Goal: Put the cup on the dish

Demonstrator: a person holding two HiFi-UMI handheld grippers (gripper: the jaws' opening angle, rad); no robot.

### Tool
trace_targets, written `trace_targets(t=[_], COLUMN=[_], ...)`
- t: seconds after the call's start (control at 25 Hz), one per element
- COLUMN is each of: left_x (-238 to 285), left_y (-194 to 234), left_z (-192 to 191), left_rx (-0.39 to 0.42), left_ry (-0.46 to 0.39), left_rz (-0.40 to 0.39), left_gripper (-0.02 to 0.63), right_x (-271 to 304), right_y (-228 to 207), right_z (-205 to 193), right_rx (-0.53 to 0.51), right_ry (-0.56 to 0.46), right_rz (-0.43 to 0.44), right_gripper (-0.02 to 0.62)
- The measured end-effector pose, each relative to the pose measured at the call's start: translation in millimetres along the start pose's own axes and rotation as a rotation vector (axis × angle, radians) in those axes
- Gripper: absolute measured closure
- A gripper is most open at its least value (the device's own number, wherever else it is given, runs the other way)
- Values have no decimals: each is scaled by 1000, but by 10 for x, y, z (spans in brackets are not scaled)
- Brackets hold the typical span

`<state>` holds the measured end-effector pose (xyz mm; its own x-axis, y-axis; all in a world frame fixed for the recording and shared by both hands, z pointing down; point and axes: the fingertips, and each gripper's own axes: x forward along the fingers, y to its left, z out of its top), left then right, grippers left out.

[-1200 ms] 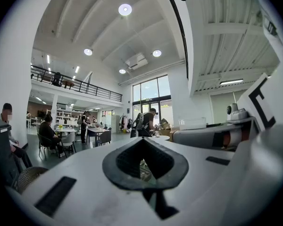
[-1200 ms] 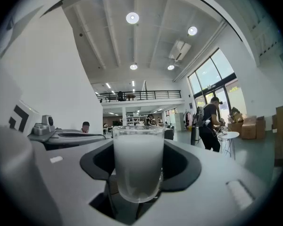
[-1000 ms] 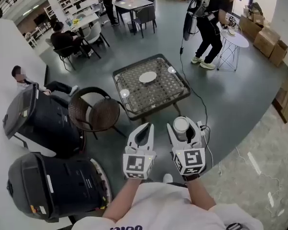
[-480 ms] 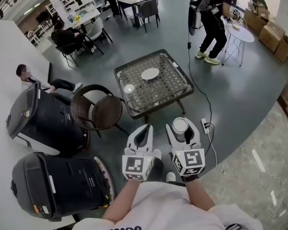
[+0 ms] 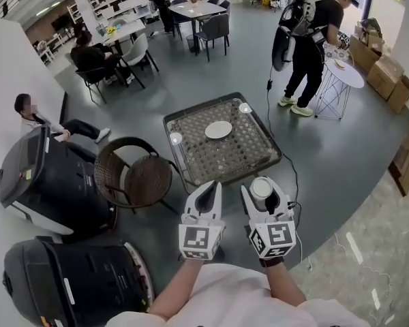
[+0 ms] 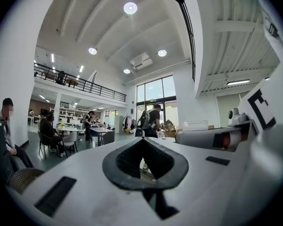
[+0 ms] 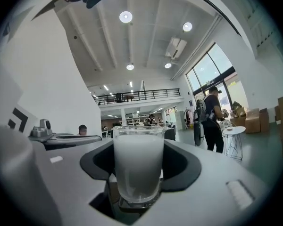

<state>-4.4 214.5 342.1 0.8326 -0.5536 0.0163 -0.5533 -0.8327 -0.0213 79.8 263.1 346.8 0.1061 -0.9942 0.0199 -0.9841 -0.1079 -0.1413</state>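
White shirt [image 5: 233, 293] across the torso

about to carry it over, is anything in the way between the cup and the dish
Nothing visible does. The cup sits in the right gripper, short of the table's near edge; the top from that edge to the dish is bare. Two small round things lie at its corners, off that line.

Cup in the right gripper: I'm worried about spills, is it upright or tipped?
Upright. The cup stands vertical between the right gripper's fingers, its rim level on top.
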Motion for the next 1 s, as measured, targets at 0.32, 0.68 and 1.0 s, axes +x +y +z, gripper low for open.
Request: trace_targets(t=[0.32,0.68,1.0], left_x=[527,801,1109], left_y=[1141,1972,2219], left_z=[102,9,-91], left_rx=[-38,-92,-84], left_ry=[-51,-60,-67], left_rz=[43,52,52], left_gripper=[603,603,603], right_x=[1195,2081,2532], right_y=[290,535,428], right_z=[117,7,-45], right_rx=[-18,-21,-30], right_ry=[-19,1,-7], right_rz=[36,51,58], right_gripper=[344,344,344])
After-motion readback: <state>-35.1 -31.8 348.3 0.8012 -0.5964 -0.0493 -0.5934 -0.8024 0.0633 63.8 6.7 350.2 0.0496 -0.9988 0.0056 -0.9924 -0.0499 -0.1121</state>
